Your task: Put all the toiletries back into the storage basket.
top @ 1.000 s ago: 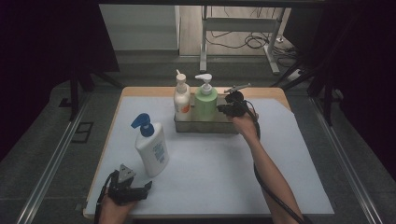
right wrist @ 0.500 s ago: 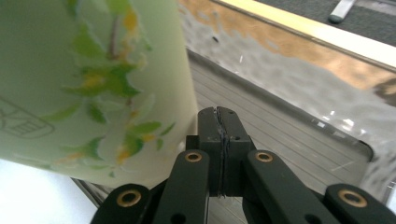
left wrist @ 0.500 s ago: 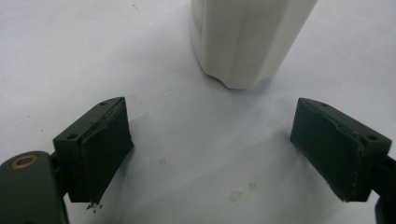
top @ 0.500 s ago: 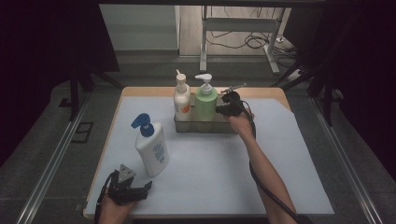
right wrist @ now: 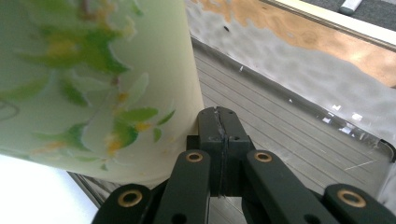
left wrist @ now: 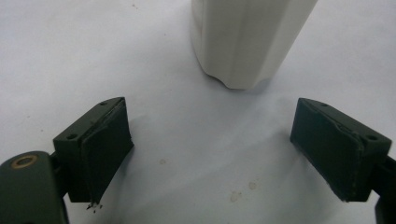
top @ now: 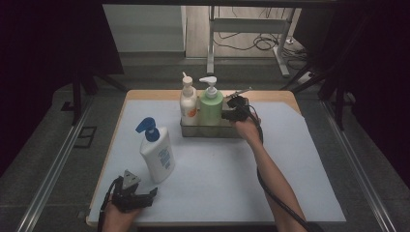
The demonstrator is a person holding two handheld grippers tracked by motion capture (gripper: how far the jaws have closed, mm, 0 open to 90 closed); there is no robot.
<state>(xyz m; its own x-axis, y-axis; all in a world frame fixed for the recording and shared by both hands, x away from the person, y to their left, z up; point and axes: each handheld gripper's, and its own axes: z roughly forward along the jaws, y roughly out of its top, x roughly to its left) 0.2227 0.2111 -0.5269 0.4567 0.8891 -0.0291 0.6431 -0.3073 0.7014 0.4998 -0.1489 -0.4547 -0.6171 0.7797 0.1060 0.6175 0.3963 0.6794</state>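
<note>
The table [top: 217, 193] carries a white sheet. At its far side stands a metal tray [top: 212, 130] with 2 pump bottles inside: a green bottle [top: 211, 107] and a white bottle [top: 188, 104] on its left. A bigger white bottle with blue pump [top: 157, 152] stands alone near the front left. The right gripper [right wrist: 219, 128] has its jaws pressed fully together, holding nothing, inside the tray just beside the green bottle. The left gripper [top: 145, 195] is wide open and empty, near the big bottle
</note>
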